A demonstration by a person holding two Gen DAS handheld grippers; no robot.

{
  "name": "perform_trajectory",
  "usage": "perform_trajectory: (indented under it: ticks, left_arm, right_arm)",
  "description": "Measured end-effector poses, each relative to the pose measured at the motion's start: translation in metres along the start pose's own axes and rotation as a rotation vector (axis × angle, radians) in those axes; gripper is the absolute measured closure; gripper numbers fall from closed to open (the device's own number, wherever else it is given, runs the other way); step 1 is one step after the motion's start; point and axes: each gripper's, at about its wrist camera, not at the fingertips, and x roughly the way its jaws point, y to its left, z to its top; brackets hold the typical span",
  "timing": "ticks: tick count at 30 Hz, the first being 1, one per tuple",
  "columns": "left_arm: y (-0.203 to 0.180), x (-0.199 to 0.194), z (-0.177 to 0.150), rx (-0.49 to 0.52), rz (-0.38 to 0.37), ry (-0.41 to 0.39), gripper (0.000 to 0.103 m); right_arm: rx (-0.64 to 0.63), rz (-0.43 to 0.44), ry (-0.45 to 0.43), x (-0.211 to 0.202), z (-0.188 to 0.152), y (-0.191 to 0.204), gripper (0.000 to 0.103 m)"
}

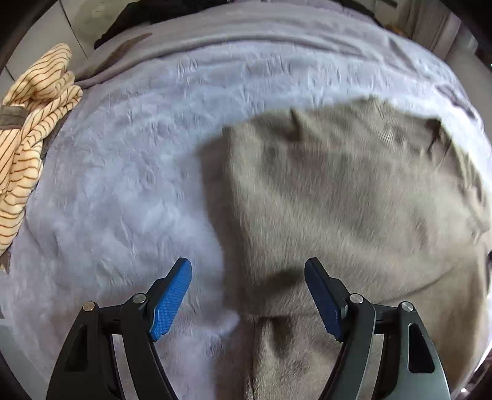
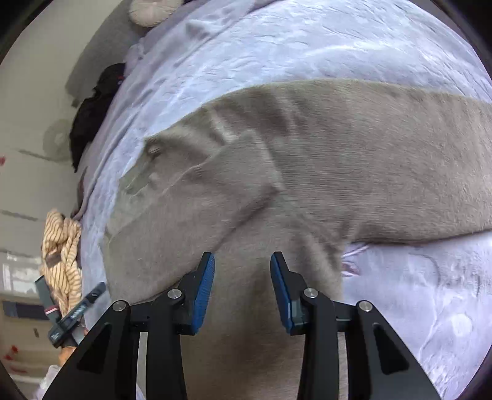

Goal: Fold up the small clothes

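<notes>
A grey-beige garment [image 1: 338, 190] lies spread on a pale lilac blanket [image 1: 123, 184]. My left gripper [image 1: 248, 270] hangs open above the garment's left edge, blue pads wide apart, with no cloth between them. In the right wrist view the same garment [image 2: 307, 160] stretches across the bed with a fold running through its middle. My right gripper [image 2: 242, 261] hovers over its near part, jaws partly apart and not pinching any cloth. The other gripper [image 2: 77, 310] shows at the lower left of that view.
A crumpled cream garment with brown stripes [image 1: 27, 129] lies at the bed's left edge, also seen as a striped heap [image 2: 61, 255] in the right wrist view. Dark clothing [image 2: 92, 110] sits at the far side. A round cushion [image 2: 153, 12] rests at the top.
</notes>
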Motion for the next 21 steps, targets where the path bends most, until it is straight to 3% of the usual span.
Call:
perform_trajectory:
  ticks: [4, 9, 14, 21]
  left_arm:
    - [-0.001, 0.018, -0.016, 0.022, 0.030, 0.022, 0.022]
    - [0.013, 0.007, -0.017, 0.019, 0.045, 0.041, 0.021]
    - [0.036, -0.011, -0.033, -0.010, 0.007, 0.085, 0.021]
    - [0.038, -0.030, -0.064, -0.013, -0.050, 0.153, 0.021]
  right_arm:
    - [-0.070, 0.059, 0.015, 0.026, 0.005, 0.034, 0.062]
    - [-0.037, -0.045, 0.111, 0.068, 0.005, 0.026, 0.067]
    - [-0.050, -0.056, 0.117, 0.038, -0.012, 0.020, 0.063]
    - [0.011, -0.049, 0.135, -0.002, -0.053, 0.006, 0.058]
